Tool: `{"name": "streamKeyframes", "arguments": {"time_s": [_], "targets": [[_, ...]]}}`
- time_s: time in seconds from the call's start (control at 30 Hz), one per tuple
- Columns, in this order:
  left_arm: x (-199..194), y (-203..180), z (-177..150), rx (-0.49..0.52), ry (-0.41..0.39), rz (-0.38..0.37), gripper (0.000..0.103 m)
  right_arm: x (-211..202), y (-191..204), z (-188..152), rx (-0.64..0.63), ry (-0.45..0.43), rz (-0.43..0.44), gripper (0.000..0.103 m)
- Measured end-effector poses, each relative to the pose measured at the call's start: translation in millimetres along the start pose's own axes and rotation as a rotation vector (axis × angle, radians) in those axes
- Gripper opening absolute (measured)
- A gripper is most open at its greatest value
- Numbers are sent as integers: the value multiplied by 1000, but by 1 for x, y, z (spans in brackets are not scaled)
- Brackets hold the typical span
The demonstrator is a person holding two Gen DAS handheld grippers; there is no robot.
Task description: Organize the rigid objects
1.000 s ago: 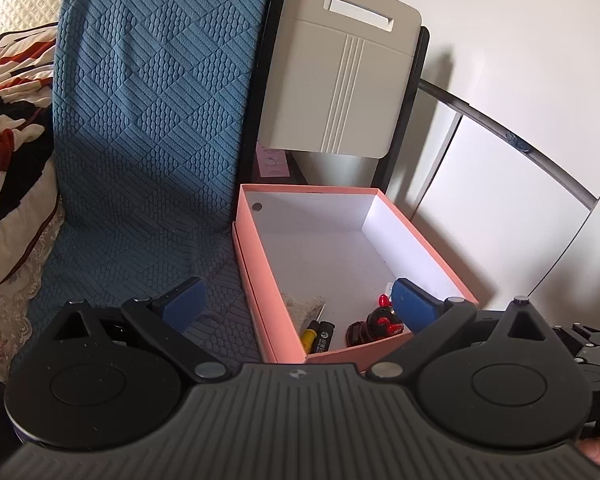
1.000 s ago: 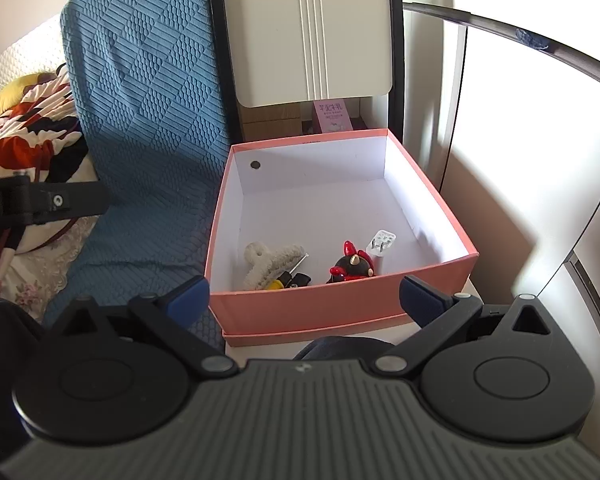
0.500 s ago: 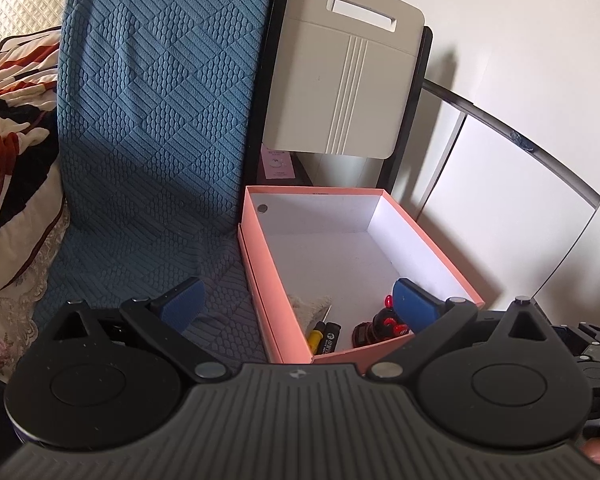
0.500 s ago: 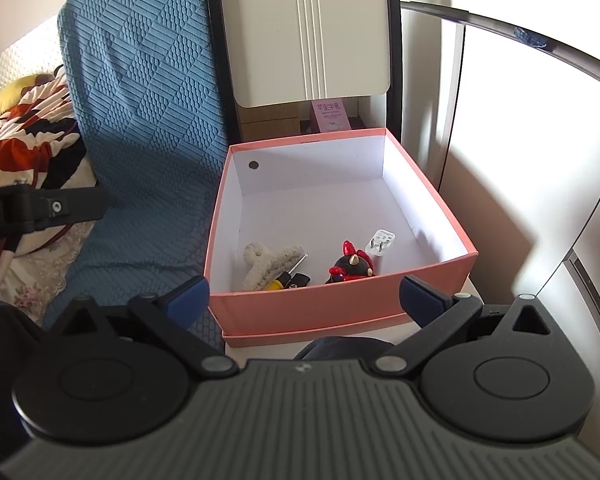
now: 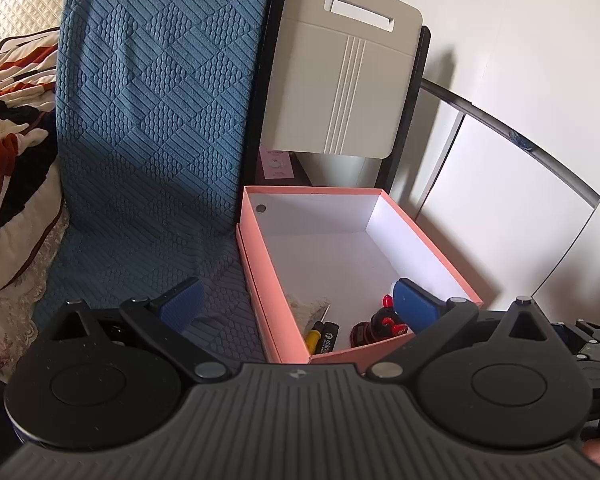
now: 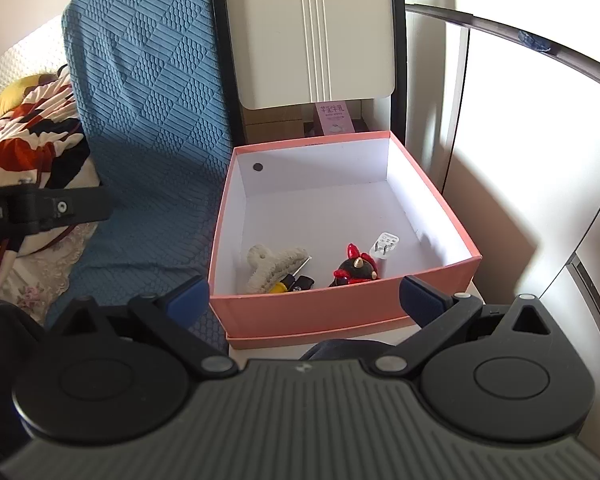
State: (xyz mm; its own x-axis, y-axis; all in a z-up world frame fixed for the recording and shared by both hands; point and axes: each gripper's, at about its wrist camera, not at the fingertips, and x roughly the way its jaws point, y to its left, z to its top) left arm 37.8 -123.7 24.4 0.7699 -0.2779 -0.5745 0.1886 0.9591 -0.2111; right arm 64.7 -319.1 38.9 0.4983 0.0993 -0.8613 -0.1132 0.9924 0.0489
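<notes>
A pink box (image 6: pixel 340 310) with a white inside holds a cream hair claw (image 6: pixel 270 266), a yellow-and-black screwdriver (image 6: pixel 290 282), a red-and-black figurine (image 6: pixel 354 268) and a white plug (image 6: pixel 386 246). In the left wrist view the box (image 5: pixel 260 280) shows the screwdriver (image 5: pixel 320 334) and figurine (image 5: pixel 380 322). My left gripper (image 5: pixel 296 300) is open and empty, above the box's near left corner. My right gripper (image 6: pixel 304 300) is open and empty, just in front of the box's near wall.
A blue quilted cover (image 6: pixel 148 112) lies left of the box. A grey folding chair (image 6: pixel 312 36) stands behind it, with a small pink carton (image 6: pixel 334 118). White cabinet panels (image 6: pixel 512 152) are on the right. Patterned bedding (image 6: pixel 32 136) is far left.
The left gripper has drawn back and risen slightly, so the box looks farther away. The right gripper has barely moved. Both stay open.
</notes>
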Motion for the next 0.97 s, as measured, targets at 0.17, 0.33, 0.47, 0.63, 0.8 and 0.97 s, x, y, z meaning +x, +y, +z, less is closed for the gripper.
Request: {"name": "streamKeyframes", "arguments": {"time_s": [0.17,0.33,0.47,0.63,0.8,0.97], "targets": [[0,0,0,0,0,2,103,1,1,-1,-2,3,-2,103],[-1,0,0,2,-3,-1,103,1,1,0,-2,3,-4,103],[-1,-1,0,10,-5,-4,103,2,0,0,-4,4,-7,103],[-2,0,-1,9,-9,-3,103,1,0,0,-5,3,-6,103],[-3,0,-1,9,-12,-8,103,0,1,0,-5,-1,-7,103],[-4,0,-1,10,-16,-8,103,1,0,0,-4,1,-7,103]]}}
